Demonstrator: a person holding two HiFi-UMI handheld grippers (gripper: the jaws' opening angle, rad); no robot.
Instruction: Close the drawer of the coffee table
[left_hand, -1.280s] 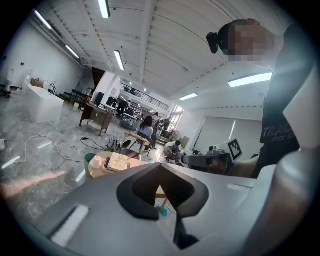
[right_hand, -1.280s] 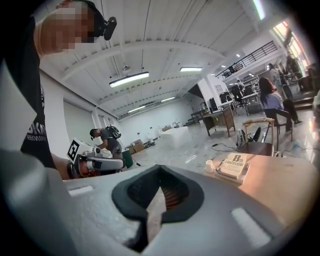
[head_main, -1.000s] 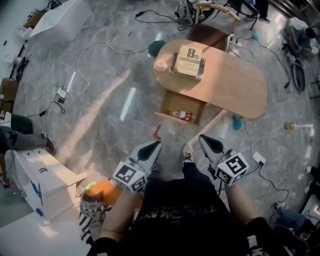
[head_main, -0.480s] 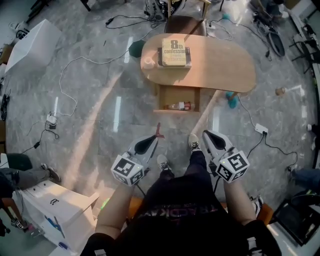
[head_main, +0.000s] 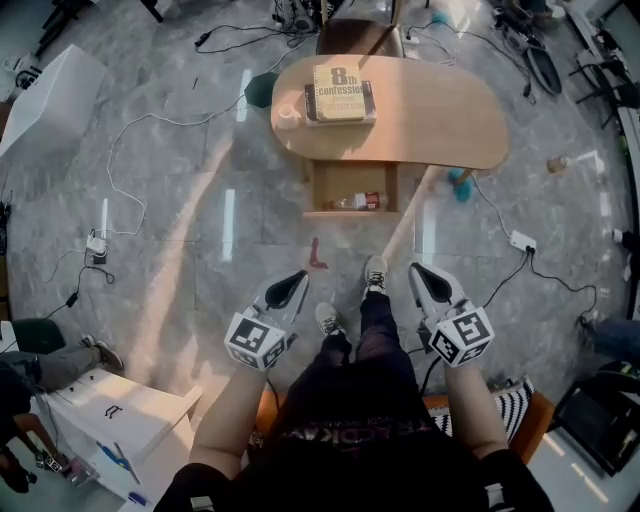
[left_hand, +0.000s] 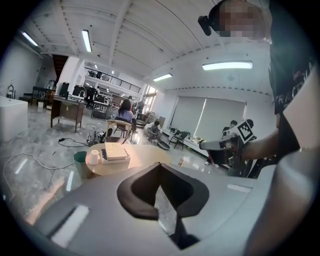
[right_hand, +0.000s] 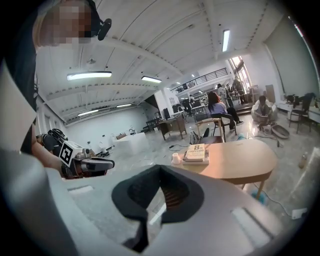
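Wood, pale and smooth, forms the oval top of the coffee table (head_main: 440, 120), which is seen at the far side of the grey stone floor (head_main: 200, 200), well apart from the person. Its drawer (head_main: 345, 214) is pulled out toward the near side, under the table's left half. A small bottle-like thing (head_main: 360, 203) is seen lying inside near the front panel; what it is cannot be made out. A book (head_main: 340, 92) and a white cup (head_main: 288, 118) are set on the top above.

The left gripper (head_main: 295, 283) and the right gripper (head_main: 423, 277) are held low in front of the body, both aimed toward the table. Each pair of jaws is pressed fully together, and nothing is held in either.

The drawer is judged to be a stiff, light wooden box that should slide straight in when pushed. The push is best placed at the middle of the front panel, so that the box is not skewed on its runners; closed jaw tips would serve as a blunt pusher. A gentle push is advised, since the table may be shifted on the slick floor and the thing inside may be rolled about.
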